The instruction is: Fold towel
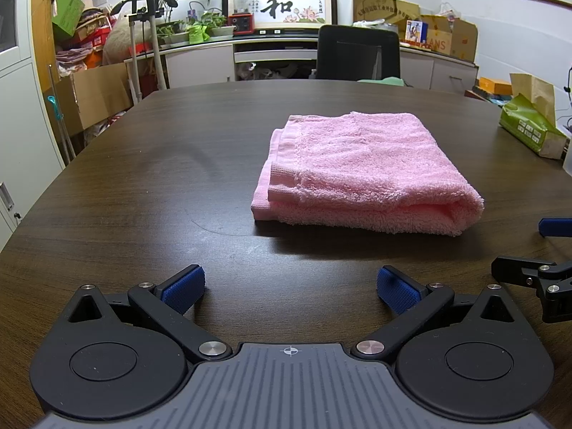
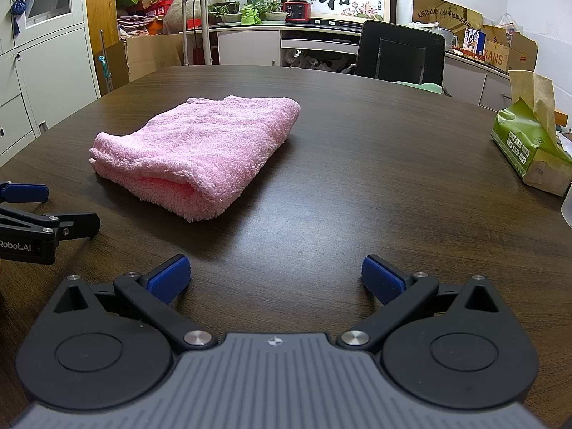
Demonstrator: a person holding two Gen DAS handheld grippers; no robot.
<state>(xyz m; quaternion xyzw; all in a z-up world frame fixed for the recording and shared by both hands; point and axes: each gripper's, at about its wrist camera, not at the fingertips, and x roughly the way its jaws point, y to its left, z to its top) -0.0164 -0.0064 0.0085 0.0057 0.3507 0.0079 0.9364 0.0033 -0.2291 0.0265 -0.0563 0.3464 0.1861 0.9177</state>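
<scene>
One pink terry towel [image 1: 361, 171] lies folded into a thick rectangle on the dark wood-grain table [image 1: 143, 186], its rounded fold toward the cameras and its hemmed edges stacked on the left side. Two grippers hover low over the table on the near side of the towel, neither touching it. The left gripper [image 1: 290, 287] has its two blue-padded fingers spread wide with nothing between them; the right gripper [image 2: 275, 277] is likewise spread wide and empty. One green tissue pack [image 2: 529, 150] sits near the table's right edge, well apart from the towel. One black office chair [image 1: 357, 52] stands at the far side of the table, and one framed calligraphy picture [image 1: 286, 7] leans against the back wall.
</scene>
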